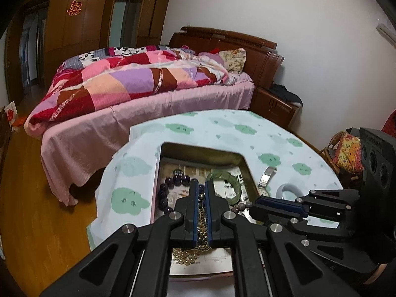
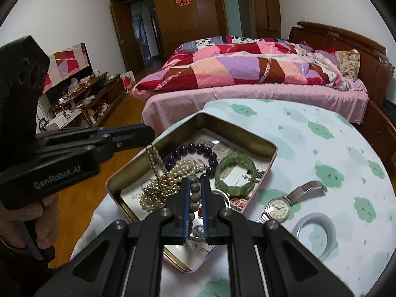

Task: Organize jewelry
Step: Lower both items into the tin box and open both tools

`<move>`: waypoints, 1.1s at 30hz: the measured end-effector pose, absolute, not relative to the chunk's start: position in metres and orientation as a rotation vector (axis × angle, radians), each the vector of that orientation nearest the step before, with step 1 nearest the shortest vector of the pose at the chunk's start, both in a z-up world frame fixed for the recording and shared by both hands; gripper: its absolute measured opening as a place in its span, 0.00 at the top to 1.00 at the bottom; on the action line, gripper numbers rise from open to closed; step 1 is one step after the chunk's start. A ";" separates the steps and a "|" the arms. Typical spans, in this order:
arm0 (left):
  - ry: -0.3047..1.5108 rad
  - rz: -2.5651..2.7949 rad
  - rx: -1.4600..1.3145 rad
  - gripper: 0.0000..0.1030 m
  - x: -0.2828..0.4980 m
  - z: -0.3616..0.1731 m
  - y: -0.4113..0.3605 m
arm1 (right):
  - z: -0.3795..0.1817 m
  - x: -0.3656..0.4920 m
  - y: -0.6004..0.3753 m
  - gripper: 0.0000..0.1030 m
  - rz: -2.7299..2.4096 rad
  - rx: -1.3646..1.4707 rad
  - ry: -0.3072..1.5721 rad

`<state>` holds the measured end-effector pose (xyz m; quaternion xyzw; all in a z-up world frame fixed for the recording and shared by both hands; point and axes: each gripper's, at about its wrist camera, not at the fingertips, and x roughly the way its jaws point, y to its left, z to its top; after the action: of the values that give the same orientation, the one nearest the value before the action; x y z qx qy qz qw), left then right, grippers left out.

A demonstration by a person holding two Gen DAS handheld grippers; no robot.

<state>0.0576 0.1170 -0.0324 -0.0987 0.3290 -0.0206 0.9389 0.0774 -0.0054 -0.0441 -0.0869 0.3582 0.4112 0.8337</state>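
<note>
An open gold-rimmed tin on the round table holds a purple bead bracelet, a green jade bracelet, a pearl strand and a heap of gold beads. My left gripper is shut on a gold bead chain that hangs from its tips into the tin's left side. My right gripper hovers over the tin's near side, shut on a brown bead bracelet. In the left wrist view the right gripper sits beside the left one over the tin.
A wristwatch and a white bangle lie on the cloud-print tablecloth to the right of the tin. A bed with a patchwork quilt stands close behind the table. A person's hand holds the left gripper's handle.
</note>
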 end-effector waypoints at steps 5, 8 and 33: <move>0.696 -0.041 -0.207 0.96 0.059 -0.042 0.117 | -0.050 0.077 -0.004 0.89 0.870 -0.186 0.777; 0.712 -0.040 -0.209 0.96 0.061 -0.048 0.117 | -0.053 0.077 -0.004 0.89 0.868 -0.187 0.783; 0.756 -0.026 -0.218 0.96 0.066 -0.064 0.116 | -0.065 0.080 -0.002 0.89 0.847 -0.193 0.811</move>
<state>0.0659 0.1161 -0.0637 -0.1064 0.3684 -0.0126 0.9235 0.0799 -0.0019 -0.0648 -0.0909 0.3820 0.3990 0.8286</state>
